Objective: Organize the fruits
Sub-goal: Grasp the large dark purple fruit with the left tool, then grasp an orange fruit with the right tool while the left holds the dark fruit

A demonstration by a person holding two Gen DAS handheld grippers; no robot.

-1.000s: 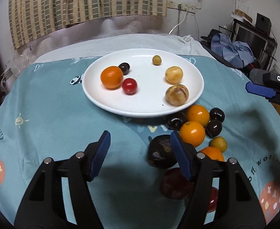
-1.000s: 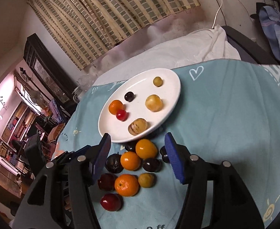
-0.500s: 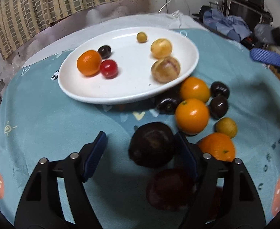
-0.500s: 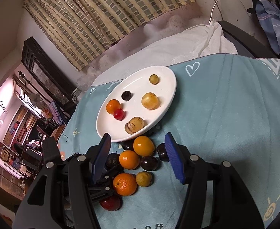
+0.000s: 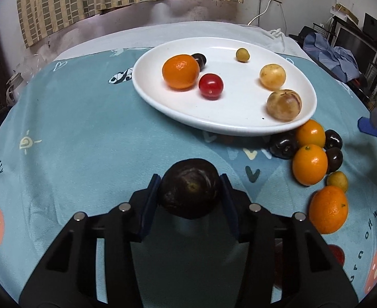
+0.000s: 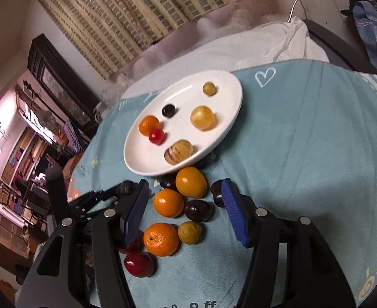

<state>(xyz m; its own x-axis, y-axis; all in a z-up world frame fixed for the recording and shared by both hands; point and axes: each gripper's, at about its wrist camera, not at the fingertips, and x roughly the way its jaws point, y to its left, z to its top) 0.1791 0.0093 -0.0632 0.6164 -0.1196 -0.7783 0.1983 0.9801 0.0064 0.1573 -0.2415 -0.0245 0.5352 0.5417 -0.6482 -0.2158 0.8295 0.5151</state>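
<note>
Teal cloth (image 5: 91, 128), fruit lot, one dark fruit (image 5: 189, 187) clamped in the left gripper (image 5: 190, 200).

Left-wrist view, left to right: left gripper with both blue pads pressed against the sides of the dark brown-black round fruit, held above the cloth short of the white plate (image 5: 178, 113). On the plate: an orange (image 5: 180, 71) with a dark cherry (image 5: 199, 60) behind it, a red tomato (image 5: 210, 86), a small yellow fruit (image 5: 242, 54), a pale yellow fruit (image 5: 272, 76) and a striped tan fruit (image 5: 284, 104). Loose on the cloth just beside the plate's near-right rim: three oranges (image 5: 309, 164), dark cherries (image 5: 283, 147) and a small yellow-green fruit (image 5: 337, 181). Right-wrist view: right gripper (image 6: 184, 213), pads wide apart and holding nothing, above the loose cluster, with two red fruits (image 6: 139, 263) at its left finger.
</note>
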